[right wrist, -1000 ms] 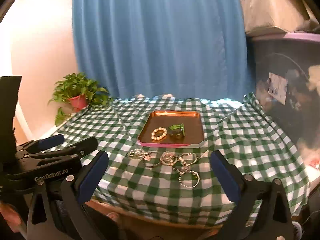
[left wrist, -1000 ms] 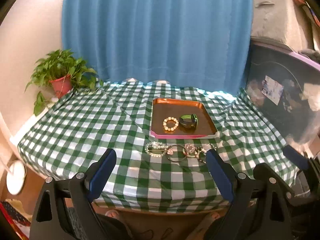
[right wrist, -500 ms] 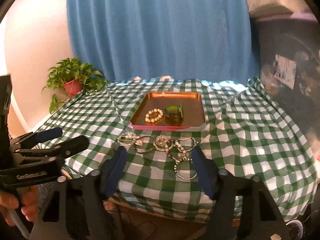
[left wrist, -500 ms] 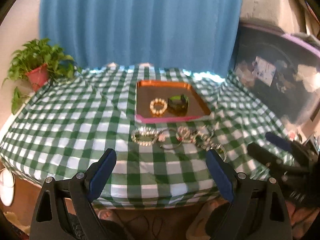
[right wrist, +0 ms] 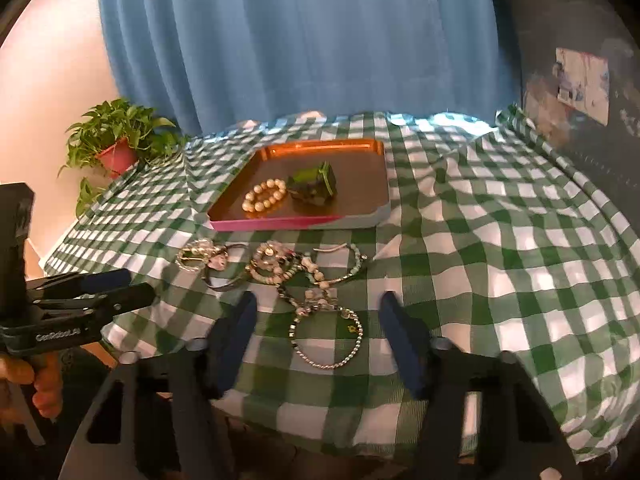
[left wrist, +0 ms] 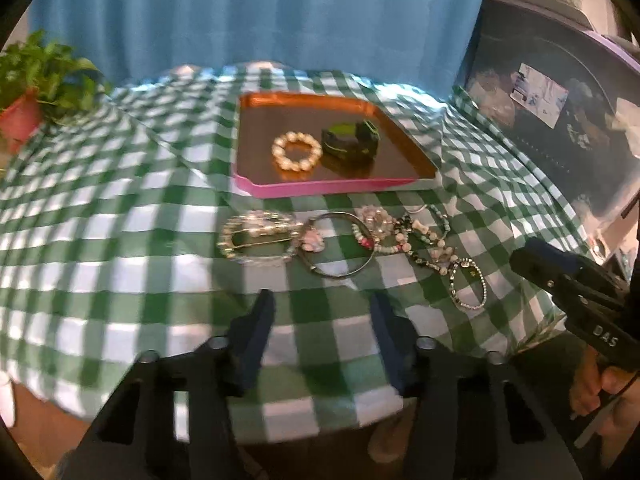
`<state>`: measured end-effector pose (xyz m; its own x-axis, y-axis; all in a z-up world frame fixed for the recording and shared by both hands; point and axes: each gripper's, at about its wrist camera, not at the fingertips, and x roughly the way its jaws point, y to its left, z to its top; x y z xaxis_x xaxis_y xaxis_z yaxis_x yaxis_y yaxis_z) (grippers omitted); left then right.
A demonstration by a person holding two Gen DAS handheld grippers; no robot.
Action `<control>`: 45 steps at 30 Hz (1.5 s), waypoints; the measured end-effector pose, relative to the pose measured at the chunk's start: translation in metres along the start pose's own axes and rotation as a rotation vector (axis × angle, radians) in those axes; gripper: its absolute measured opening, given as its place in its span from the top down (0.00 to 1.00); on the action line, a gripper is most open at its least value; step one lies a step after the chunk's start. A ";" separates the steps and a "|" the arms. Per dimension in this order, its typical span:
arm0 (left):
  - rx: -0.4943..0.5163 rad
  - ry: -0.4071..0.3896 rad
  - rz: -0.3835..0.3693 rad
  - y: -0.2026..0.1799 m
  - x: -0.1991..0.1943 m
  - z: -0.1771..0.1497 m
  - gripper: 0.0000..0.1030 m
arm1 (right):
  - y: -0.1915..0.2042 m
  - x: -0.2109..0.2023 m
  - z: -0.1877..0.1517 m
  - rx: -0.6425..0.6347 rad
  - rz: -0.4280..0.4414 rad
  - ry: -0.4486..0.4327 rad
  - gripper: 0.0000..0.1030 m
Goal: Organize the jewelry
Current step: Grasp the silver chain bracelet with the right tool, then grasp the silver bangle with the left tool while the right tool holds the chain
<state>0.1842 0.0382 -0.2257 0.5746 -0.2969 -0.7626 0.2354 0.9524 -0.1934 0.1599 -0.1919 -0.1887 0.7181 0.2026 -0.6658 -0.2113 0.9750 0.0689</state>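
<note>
A copper tray (left wrist: 320,190) with a pink front rim holds a pearl bracelet (left wrist: 297,151) and a green cuff (left wrist: 351,143). In front of it a row of bracelets (left wrist: 340,240) lies tangled on the green checked cloth. My left gripper (left wrist: 322,304) hovers just short of the thin bangle (left wrist: 344,272). Its jaws are closing with nothing between them. My right gripper (right wrist: 319,306) is also closing. A rhinestone chain bracelet (right wrist: 326,340) lies on the cloth between its fingers, and the pads are clear of it. Each gripper shows at the edge of the other's view.
A potted plant (right wrist: 116,148) stands at the table's far left corner. A blue curtain (right wrist: 300,40) hangs behind. A dark storage bin (left wrist: 560,120) stands against the right side. The cloth drops off the table's near edge under the grippers. A person's hand (right wrist: 40,392) grips the left handle.
Both grippers have come down and closer to the row of bracelets. Both pairs of jaws have narrowed from wide open.
</note>
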 end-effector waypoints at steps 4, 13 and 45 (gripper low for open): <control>-0.005 0.024 -0.038 0.005 0.022 0.011 0.68 | -0.005 0.017 0.001 -0.024 -0.003 0.026 0.81; -0.038 0.057 -0.072 0.012 0.053 0.016 0.47 | -0.008 0.047 -0.011 -0.031 -0.004 0.127 0.52; 0.021 -0.007 0.056 -0.003 0.015 -0.003 0.40 | -0.014 0.028 -0.013 -0.051 -0.051 0.046 0.98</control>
<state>0.1894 0.0317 -0.2382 0.5933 -0.2434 -0.7673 0.2192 0.9660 -0.1370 0.1744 -0.2012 -0.2181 0.6975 0.1470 -0.7013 -0.2092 0.9779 -0.0031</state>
